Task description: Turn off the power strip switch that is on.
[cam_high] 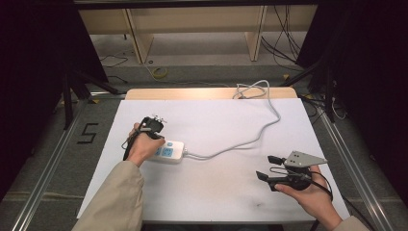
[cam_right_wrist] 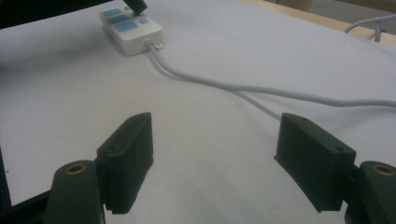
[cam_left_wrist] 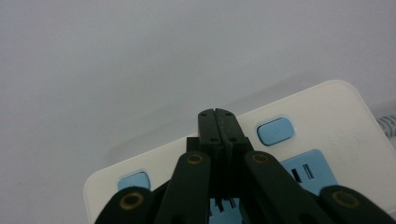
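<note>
A white power strip [cam_high: 172, 151] with blue sockets and blue buttons lies left of centre on the white table top [cam_high: 216, 192]. Its grey cable [cam_high: 250, 139] runs right and then back off the far edge. My left gripper [cam_high: 158, 136] points down over the strip's left part, and a hand covers its tips. In the left gripper view its jaws [cam_left_wrist: 218, 117] are shut together with nothing between them, above the strip [cam_left_wrist: 336, 112] between two blue buttons [cam_left_wrist: 275, 131]. Whether they touch the strip I cannot tell. My right gripper [cam_high: 267, 167] stands open and empty at the near right [cam_right_wrist: 215, 126].
The cable [cam_right_wrist: 261, 91] crosses the table ahead of the right gripper, with the strip [cam_right_wrist: 133, 30] far off at upper left. A wooden edge [cam_high: 207, 93] borders the table's far side, and loose cable coils [cam_high: 252, 89] there. Metal rails [cam_high: 48, 159] flank the table.
</note>
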### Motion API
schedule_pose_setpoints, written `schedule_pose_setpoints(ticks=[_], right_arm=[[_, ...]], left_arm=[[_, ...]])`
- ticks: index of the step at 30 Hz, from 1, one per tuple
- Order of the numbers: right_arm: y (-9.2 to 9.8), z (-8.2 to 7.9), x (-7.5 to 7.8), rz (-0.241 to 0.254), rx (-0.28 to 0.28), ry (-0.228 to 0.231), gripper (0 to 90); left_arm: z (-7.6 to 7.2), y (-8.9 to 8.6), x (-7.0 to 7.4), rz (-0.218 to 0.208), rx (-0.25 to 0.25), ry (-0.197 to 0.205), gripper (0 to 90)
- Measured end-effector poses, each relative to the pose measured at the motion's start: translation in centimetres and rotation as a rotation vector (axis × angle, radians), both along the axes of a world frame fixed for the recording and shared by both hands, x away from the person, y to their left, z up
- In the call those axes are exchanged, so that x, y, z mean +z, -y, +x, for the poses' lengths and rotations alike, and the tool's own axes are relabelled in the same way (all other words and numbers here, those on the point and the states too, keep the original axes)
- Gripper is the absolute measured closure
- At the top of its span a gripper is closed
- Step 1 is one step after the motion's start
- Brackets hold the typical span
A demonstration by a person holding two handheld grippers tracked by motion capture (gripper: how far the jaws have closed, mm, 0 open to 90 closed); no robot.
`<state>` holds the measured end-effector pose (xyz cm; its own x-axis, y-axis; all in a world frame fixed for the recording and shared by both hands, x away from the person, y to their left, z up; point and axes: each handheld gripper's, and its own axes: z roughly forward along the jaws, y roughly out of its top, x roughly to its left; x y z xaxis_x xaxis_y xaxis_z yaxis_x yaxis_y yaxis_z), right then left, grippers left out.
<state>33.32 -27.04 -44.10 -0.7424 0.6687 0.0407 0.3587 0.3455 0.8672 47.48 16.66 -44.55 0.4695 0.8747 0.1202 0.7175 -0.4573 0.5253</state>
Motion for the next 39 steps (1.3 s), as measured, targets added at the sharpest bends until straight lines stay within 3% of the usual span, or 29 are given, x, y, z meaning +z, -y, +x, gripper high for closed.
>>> schedule_pose_setpoints(ticks=[9,30,39], right_arm=[[0.0,0.0,0.0,0.0,0.002,0.002,27.7],[0.0,0.0,0.0,0.0,0.002,-0.001,27.7],[0.0,0.0,0.0,-0.001,0.001,-0.001,27.7]], left_arm=[[-0.1,-0.3,0.2,-0.002,0.002,0.002,90.0],[-1.0,-1.1,2.0,-0.076,-0.004,0.11,90.0],[-1.5,-1.4,2.5,-0.111,-0.015,0.136,90.0]])
